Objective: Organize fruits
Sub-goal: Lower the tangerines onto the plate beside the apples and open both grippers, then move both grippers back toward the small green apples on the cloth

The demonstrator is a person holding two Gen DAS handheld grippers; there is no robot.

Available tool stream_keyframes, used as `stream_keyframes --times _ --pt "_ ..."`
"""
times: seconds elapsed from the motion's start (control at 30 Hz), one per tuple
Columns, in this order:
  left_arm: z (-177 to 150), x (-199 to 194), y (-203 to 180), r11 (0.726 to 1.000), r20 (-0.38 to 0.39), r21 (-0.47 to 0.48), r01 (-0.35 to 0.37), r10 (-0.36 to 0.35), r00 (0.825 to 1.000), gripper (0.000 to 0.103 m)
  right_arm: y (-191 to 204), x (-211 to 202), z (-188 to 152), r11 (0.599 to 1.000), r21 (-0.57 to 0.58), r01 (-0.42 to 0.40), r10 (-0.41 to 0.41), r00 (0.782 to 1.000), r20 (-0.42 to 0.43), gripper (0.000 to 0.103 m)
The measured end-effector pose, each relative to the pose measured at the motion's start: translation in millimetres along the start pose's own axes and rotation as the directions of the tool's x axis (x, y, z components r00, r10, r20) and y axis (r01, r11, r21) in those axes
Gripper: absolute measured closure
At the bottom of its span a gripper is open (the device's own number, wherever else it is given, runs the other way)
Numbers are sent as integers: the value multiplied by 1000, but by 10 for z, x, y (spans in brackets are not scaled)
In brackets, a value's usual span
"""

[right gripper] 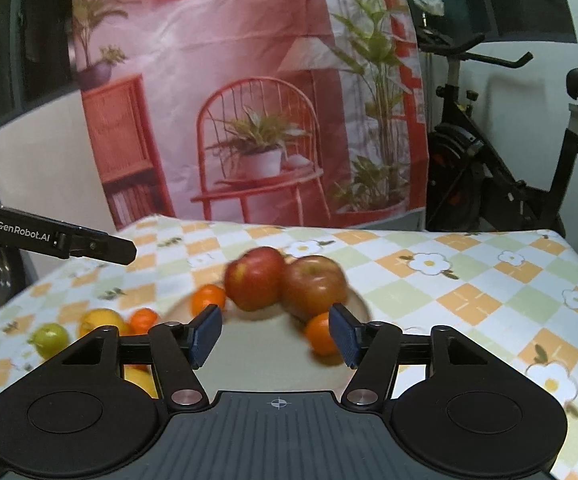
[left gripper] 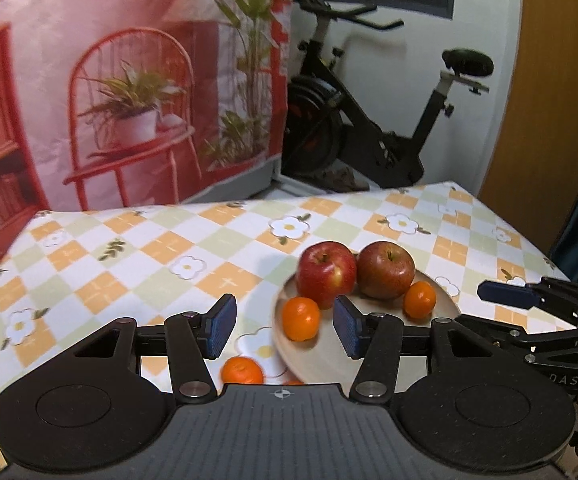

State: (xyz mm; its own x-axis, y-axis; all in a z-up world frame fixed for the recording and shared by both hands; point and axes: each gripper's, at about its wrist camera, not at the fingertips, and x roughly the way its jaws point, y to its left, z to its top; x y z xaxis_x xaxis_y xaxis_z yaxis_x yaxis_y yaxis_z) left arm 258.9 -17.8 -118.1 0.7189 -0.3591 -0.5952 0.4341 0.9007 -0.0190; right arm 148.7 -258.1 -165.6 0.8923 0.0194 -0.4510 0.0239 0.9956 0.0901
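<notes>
A beige plate [left gripper: 285, 356] [right gripper: 265, 356] on the checked tablecloth holds two red apples [left gripper: 326, 273] [left gripper: 386, 269] and two tangerines [left gripper: 300, 318] [left gripper: 419, 299]. In the right wrist view the apples [right gripper: 255, 278] [right gripper: 313, 286] and tangerines [right gripper: 208, 298] [right gripper: 317, 336] are blurred. Another tangerine [left gripper: 242, 371] lies on the cloth left of the plate. My left gripper [left gripper: 285, 330] is open and empty above the plate's left edge. My right gripper [right gripper: 275, 334] is open and empty over the plate. A lime [right gripper: 49, 338], a lemon [right gripper: 99, 320] and a tangerine [right gripper: 144, 319] lie left of the plate.
The table [left gripper: 129, 248] ends at a printed backdrop [left gripper: 129, 80] behind. An exercise bike [left gripper: 369, 120] stands past the far edge. The right gripper's fingers [left gripper: 509, 294] show at the right in the left wrist view. The left gripper's body [right gripper: 49, 236] reaches in at the left in the right wrist view.
</notes>
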Motion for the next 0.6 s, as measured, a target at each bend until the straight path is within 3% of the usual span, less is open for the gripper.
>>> stream_keyframes --times 0.2,0.33,0.6 --pt "-178 -388 83 999 44 -10 -33 34 998 47 253 -164 -92 999 27 -28 28 1000 12 47" --pt "-335 -577 175 996 61 -64 -60 64 996 47 433 -247 -206 999 26 -39 40 999 -2 47" --pt "-603 -767 296 983 59 -124 -137 145 988 47 683 -340 -404 997 48 -67 70 996 -51 47"
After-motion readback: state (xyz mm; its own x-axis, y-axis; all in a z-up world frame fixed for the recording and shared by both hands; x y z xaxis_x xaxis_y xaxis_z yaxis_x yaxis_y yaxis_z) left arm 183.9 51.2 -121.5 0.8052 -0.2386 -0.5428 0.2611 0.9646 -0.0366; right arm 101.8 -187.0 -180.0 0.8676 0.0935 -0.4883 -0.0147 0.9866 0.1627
